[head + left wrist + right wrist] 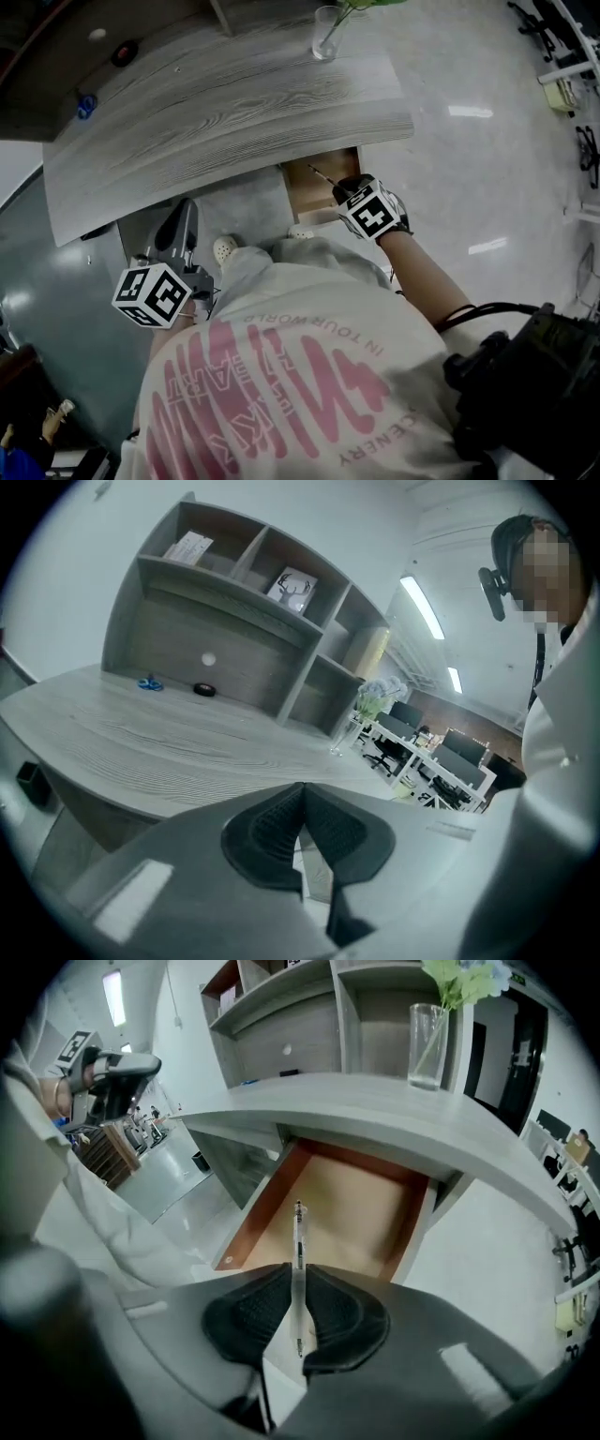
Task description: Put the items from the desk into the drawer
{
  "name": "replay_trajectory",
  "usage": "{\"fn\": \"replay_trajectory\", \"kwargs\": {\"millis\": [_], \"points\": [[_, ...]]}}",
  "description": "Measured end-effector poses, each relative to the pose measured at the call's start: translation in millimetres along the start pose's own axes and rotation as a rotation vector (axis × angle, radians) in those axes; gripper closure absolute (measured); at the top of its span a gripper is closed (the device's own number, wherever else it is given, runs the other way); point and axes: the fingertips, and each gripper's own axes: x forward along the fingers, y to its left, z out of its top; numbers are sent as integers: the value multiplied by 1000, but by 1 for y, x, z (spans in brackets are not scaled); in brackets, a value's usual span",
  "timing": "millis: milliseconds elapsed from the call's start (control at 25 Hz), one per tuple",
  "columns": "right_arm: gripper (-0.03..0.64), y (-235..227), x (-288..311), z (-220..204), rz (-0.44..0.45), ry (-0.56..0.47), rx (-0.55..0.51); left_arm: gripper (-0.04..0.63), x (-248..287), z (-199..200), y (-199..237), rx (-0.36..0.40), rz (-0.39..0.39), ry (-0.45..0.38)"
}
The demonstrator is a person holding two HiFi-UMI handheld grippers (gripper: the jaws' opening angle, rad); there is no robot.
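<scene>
The grey wood-grain tabletop fills the upper half of the head view, and the open drawer under its edge shows a bare tan floor. The right gripper hangs above it, its fingers pinching a slim, clear-barrelled pen that points into the drawer. I'd say the drop comes next: lower, then release. The left gripper, at the lower left of the head view, has its fingers pressed together on nothing.
</scene>
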Motion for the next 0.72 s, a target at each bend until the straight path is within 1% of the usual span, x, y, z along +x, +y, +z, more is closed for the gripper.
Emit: {"fn": "replay_trajectory", "kwargs": {"millis": [120,240,400,480,600,720], "points": [[565,0,20,-3,17,30,25,577,-14,-2,8,-11,60,-9],[565,-6,39,-7,15,67,58,577,-22,-3,14,-20,111,-17],[563,-10,55,-14,18,111,90,577,-26,-1,16,-24,144,-14],[563,-7,61,-18,34,135,117,577,-32,1,18,-19,160,-9],[561,-3,69,-20,60,139,161,577,-38,8,24,-8,186,-15],[554,-4,72,-22,72,141,171,577,-37,12,28,-13,195,-22]]}}
